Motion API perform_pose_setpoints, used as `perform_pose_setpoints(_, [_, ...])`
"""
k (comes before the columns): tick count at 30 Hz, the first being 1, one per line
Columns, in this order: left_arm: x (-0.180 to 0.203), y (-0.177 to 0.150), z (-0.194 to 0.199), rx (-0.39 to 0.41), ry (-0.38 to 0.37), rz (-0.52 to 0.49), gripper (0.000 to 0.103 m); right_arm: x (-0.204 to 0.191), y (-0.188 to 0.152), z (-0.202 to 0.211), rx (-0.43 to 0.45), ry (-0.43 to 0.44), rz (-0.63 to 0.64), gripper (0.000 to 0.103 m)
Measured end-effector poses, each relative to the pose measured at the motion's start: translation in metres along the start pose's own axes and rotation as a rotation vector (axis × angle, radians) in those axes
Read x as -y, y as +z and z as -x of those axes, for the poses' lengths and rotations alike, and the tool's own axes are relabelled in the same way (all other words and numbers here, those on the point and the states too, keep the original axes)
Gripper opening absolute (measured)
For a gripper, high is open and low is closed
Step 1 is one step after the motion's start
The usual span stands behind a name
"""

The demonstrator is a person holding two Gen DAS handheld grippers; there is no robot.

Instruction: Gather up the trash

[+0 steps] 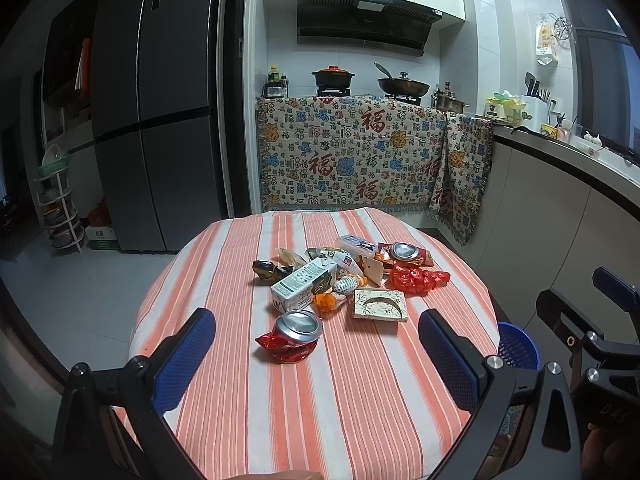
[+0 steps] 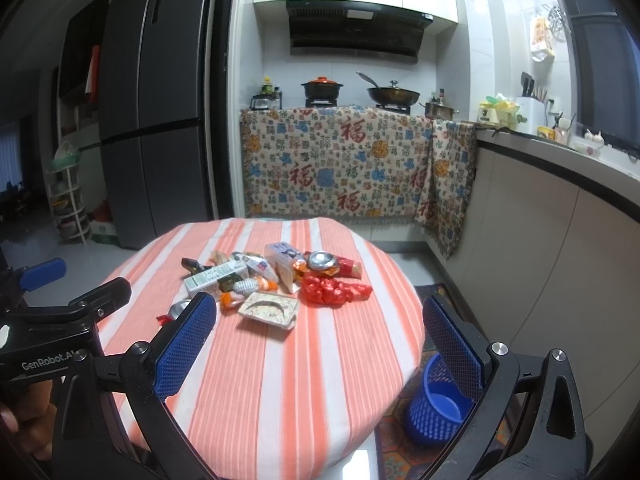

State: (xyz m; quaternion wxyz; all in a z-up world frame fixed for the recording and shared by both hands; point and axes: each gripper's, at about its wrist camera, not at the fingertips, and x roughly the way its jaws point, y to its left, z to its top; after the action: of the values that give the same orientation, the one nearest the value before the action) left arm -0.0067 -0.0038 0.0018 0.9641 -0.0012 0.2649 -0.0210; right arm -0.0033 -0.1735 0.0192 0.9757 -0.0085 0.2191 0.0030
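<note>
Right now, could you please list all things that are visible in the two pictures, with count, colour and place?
table: one, round, orange and white striped cloth, centre.
crushed cans: two, red with silver tops, one near the table's front, one at the back of the pile.
milk carton: one, white and green, lying in the pile.
tissue box: one, cream patterned, right of the carton.
red plastic bag: one, right edge of the pile.
wrappers: several, mixed colours, in the pile.
blue basket: one, on the floor right of the table.
fridge: one, dark grey, left.
left gripper: open, empty.
right gripper: open, empty.
</note>
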Motion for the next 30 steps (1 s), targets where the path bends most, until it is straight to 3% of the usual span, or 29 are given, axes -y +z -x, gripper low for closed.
perform_pose_setpoints(30, [0.0073,-0.002,0.0062,-0.004,-0.007,0.0,0.103,-0.0002,0.0004,0.0,-0.003,0.0,0.001,0.103])
